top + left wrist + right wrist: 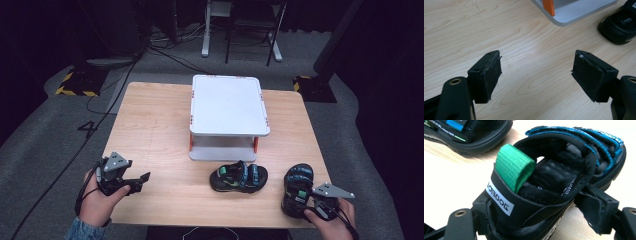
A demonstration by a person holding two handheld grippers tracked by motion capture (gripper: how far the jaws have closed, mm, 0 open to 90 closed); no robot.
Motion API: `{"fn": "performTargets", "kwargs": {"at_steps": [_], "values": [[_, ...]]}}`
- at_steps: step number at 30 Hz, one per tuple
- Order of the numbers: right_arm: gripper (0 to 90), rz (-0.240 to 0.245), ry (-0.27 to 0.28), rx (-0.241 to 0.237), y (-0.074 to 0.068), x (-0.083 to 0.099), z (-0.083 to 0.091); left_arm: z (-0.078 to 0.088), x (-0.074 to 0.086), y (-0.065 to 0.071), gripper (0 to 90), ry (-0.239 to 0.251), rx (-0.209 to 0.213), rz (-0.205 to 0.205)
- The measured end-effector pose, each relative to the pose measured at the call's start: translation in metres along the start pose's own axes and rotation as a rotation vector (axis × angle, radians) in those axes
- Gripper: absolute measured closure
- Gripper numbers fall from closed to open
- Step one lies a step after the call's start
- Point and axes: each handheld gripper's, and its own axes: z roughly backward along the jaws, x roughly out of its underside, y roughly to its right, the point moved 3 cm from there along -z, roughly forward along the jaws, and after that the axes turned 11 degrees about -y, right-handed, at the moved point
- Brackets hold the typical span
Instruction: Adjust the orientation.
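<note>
While right claw [536, 220] grips sandal [297, 190] heel near table edge [210, 224], left claw [536, 75] gapes.

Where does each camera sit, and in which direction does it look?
High view: above the person's side, looking forward and down on the table, shelf and both hands.
Left gripper view: on the left gripper, looking along its open jaws at bare wood.
Right gripper view: on the right gripper, its jaws around the heel of the right sandal.
Shared: the left sandal shows in all three views.
</note>
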Motion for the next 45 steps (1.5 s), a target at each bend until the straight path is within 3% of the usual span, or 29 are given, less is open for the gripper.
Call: {"fn": "performTargets", "kwargs": {"at_steps": [3,8,15,17,20,21,23,26,30,34,37,39,40,41,42,43,44,45], "values": [[22.0,0.020,-0.055,0.003,-0.001,0.003,-0.002,0.000,0.000,0.000,23.8,0.000,-0.002,0.004],[18.0,0.039,-0.078,0.022,-0.006,0.004,0.003,0.000,0.001,0.000,23.8,0.001,-0.004,0.004],[17.7,0.046,-0.044,0.041,-0.011,0.003,0.016,0.000,0.001,0.000,23.8,-0.002,-0.004,0.006],[16.5,0.060,-0.018,0.046,-0.011,0.003,0.025,0.000,0.001,0.000,23.8,-0.002,-0.002,0.007],[22.2,0.083,0.007,0.020,-0.014,0.000,0.033,0.000,0.001,0.000,23.8,-0.002,-0.003,0.008],[22.8,0.094,0.061,-0.022,-0.019,-0.006,0.044,0.000,0.001,0.000,23.8,-0.002,-0.007,0.006],[23.8,0.092,0.106,-0.023,-0.019,-0.013,0.050,-0.002,0.001,0.000,23.8,-0.006,-0.002,0.003],[23.6,0.048,0.170,0.000,-0.010,-0.021,0.053,-0.003,0.001,0.002,23.8,-0.007,0.001,0.002],[23.6,-0.014,0.237,-0.006,0.006,-0.031,0.050,-0.004,0.000,0.001,23.8,-0.011,-0.001,-0.003],[28.3,-0.054,0.209,0.032,0.028,-0.035,0.036,-0.005,0.000,0.002,23.8,-0.011,0.003,0.006],[30.4,-0.092,0.160,0.025,0.036,-0.030,0.025,-0.005,0.000,0.001,23.8,-0.012,0.002,0.001],[30.3,-0.112,0.145,0.013,0.037,-0.027,0.021,-0.005,0.000,0.001,23.8,-0.010,-0.001,0.000],[28.9,-0.156,0.113,-0.032,0.038,-0.021,0.012,-0.005,0.000,0.001,23.8,-0.011,-0.003,-0.001],[28.4,-0.164,0.095,-0.047,0.038,-0.019,0.009,-0.005,0.000,0.001,23.8,-0.012,0.000,0.000],[30.9,-0.176,0.083,-0.066,0.039,-0.017,0.006,-0.005,0.000,0.002,23.8,-0.013,0.001,0.000],[40.1,-0.177,0.074,-0.089,0.038,-0.016,0.004,-0.005,0.000,0.002,23.8,-0.013,0.005,0.003],[43.7,-0.151,0.062,-0.112,0.037,-0.015,0.004,-0.005,0.000,0.002,23.8,-0.013,0.005,0.002],[56.0,-0.131,0.049,-0.112,0.037,-0.015,0.004,-0.005,0.000,0.002,23.8,-0.012,0.002,0.001]]}}
